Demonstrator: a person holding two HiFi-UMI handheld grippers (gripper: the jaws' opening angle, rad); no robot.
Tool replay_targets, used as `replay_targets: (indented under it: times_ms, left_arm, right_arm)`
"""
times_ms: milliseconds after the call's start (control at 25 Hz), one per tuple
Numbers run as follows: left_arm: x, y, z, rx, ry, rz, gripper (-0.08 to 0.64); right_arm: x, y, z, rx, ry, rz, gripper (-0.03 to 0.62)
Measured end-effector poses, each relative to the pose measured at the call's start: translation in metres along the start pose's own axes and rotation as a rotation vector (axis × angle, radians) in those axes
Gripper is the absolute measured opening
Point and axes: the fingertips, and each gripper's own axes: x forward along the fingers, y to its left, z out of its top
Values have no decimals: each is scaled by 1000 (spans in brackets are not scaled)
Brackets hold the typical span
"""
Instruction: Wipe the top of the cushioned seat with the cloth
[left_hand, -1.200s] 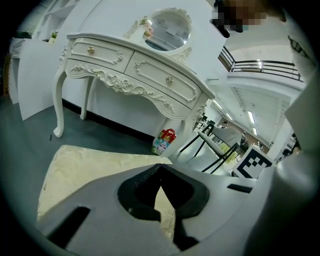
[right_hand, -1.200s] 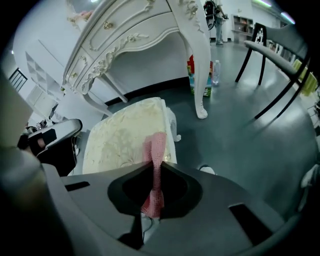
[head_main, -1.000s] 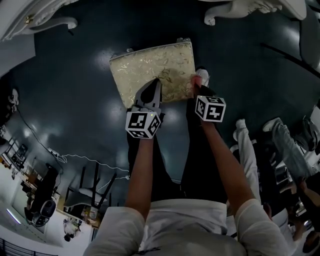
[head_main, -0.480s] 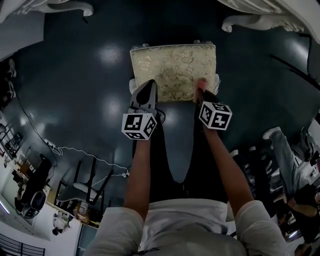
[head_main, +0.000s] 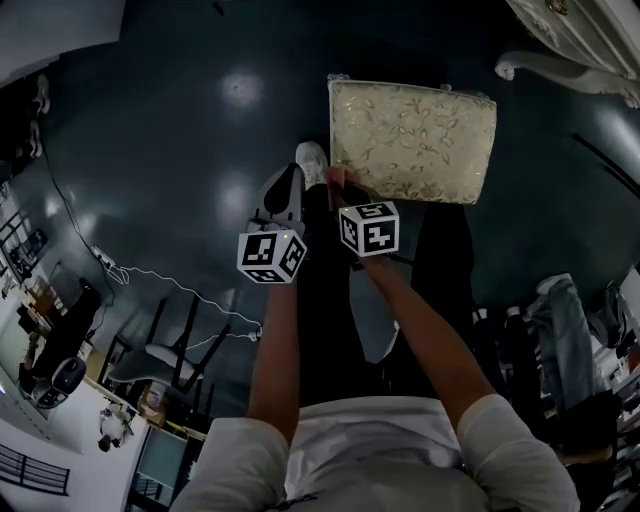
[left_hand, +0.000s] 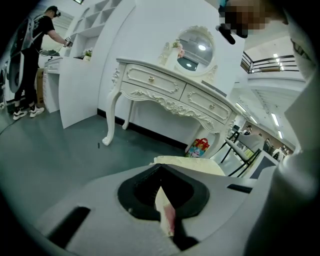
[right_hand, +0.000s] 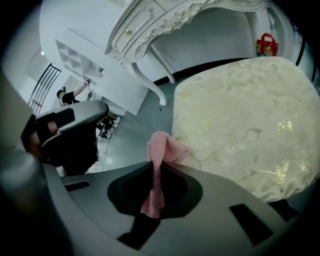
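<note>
The cushioned seat (head_main: 410, 140) is cream with a pale floral pattern and stands on the dark floor. My right gripper (head_main: 337, 186) is shut on the pink cloth (right_hand: 160, 150), whose bunched end sits at the seat's near left corner (right_hand: 240, 115). The cloth (head_main: 333, 177) shows as a small pink spot in the head view. My left gripper (head_main: 286, 185) hangs over the floor just left of the seat, jaws shut and holding nothing. In the left gripper view (left_hand: 161, 177) a sliver of seat (left_hand: 190, 164) and pink cloth (left_hand: 169, 220) shows past the jaws.
A white carved dressing table (left_hand: 170, 95) with an oval mirror (left_hand: 194, 47) stands behind the seat, with one of its legs (head_main: 560, 65) close by. A red gift bag (left_hand: 199, 147) sits under it. Black chairs (left_hand: 240, 150) stand at right. A person (left_hand: 32, 60) works far left. A white shoe (head_main: 310, 160) is beside the seat.
The right gripper has carried the cloth leftward from the seat's near right corner to its near left corner. The left gripper has come off the seat to the left.
</note>
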Motion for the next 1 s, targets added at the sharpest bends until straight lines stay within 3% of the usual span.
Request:
replay_targets:
  times_ms: [200,480,1000]
  left_arm:
    - [-7,8,-3,-9,-4,12,9]
    - [6,-24,-5,-8,-1,-20,9]
    - [66,-145,-29,29,53,-155,9]
  right_arm:
    - [23,0,-9,-49,18,-42,26]
    - [-11,-28,-7,-113,-22,-45,26]
    - [-116,-159,-2,-19,-110,-164,26]
